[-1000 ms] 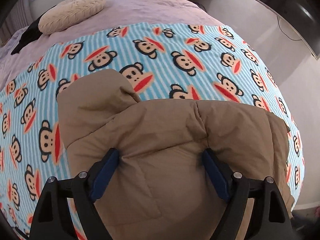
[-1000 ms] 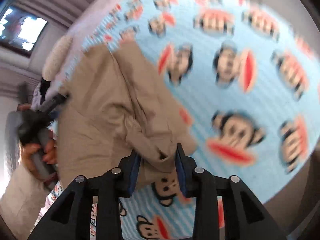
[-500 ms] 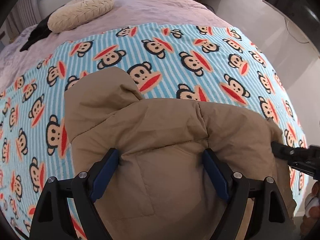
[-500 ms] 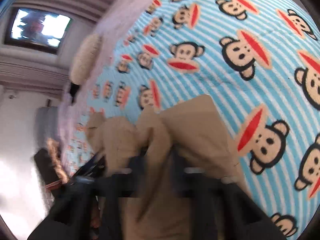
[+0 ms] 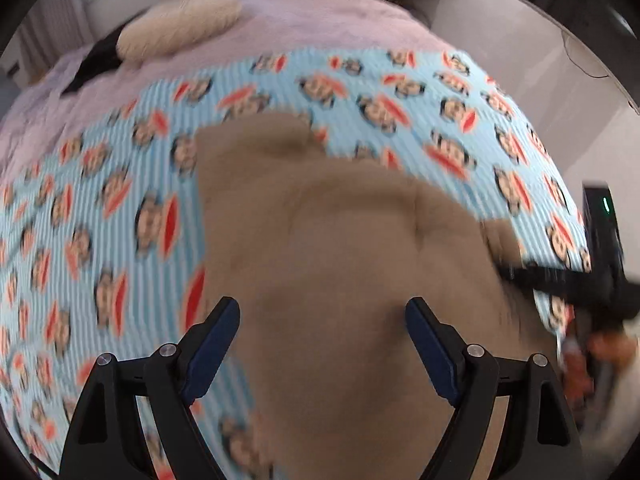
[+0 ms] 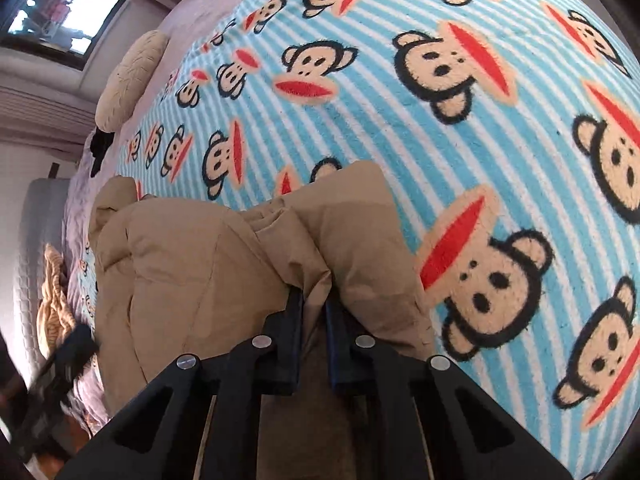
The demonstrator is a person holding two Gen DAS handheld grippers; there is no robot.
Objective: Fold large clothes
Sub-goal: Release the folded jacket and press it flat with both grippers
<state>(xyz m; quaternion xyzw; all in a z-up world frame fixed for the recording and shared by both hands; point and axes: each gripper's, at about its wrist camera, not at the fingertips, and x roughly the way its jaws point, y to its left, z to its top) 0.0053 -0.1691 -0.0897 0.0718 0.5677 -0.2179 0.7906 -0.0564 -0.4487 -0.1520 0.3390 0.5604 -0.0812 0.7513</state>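
Observation:
A tan padded jacket (image 5: 340, 240) lies on a blue striped monkey-print blanket (image 5: 360, 92) on a bed. My left gripper (image 5: 322, 312) hovers over the jacket's middle, jaws wide open, pads clear of the fabric; the view is blurred. My right gripper (image 6: 314, 304) has its jaws closing tight on a bunched fold at the edge of the jacket (image 6: 192, 264), and the pads press on the cloth. The right gripper (image 5: 560, 280) also shows at the jacket's right edge in the left wrist view. At the lower left of the right wrist view is the left gripper (image 6: 60, 360).
A cream pillow (image 5: 180, 36) and a dark garment (image 5: 96, 64) lie on the mauve bedspread at the far end. A dark screen (image 5: 580, 0) hangs on the wall at the right. The blanket (image 6: 440, 140) spreads beyond the jacket. A beige knitted item (image 6: 52, 300) lies by the bed's side.
The right gripper swung down to the jacket's edge and shut on a fold of it. The left gripper lifted off the jacket and moved back, still open.

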